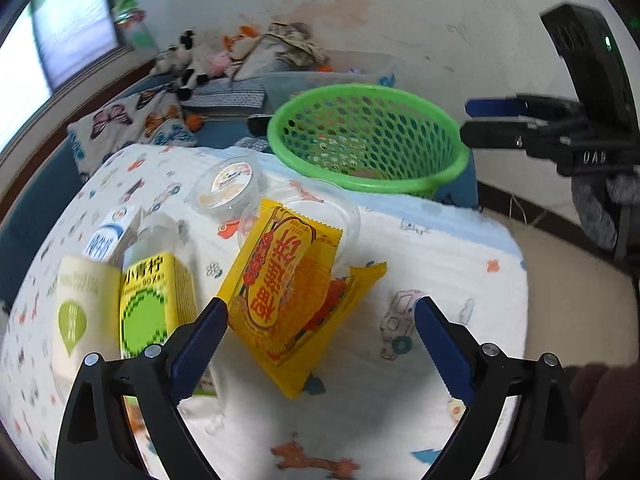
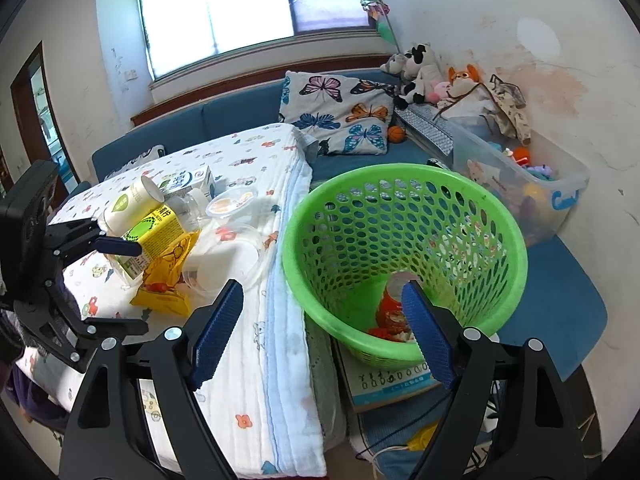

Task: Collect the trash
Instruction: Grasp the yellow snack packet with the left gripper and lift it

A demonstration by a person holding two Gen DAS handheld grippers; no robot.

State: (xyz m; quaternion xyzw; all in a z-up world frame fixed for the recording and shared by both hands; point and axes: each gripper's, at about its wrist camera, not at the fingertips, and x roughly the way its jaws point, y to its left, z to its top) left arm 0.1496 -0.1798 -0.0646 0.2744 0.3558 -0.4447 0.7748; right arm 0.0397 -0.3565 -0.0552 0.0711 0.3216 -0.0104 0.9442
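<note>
A green mesh basket (image 2: 404,256) stands beside the table on the sofa and holds a red-and-white cup (image 2: 394,312); it shows at the far table edge in the left wrist view (image 1: 368,136). A yellow snack wrapper (image 1: 296,296) lies on the cloth between the fingers of my open left gripper (image 1: 320,316), which hovers just above it. Left of it stand a yellow juice carton (image 1: 154,308) and a cream paper cup (image 1: 80,308). Clear plastic cups (image 1: 226,188) lie behind. My right gripper (image 2: 320,300) is open and empty, over the basket's near rim.
The table wears a white patterned cloth (image 2: 256,360). A blue milk carton (image 2: 188,182) lies at the back of the pile. A butterfly pillow (image 2: 340,114), plush toys (image 2: 420,68) and a clear toy bin (image 2: 520,188) sit on the blue sofa. A book (image 2: 384,384) lies under the basket.
</note>
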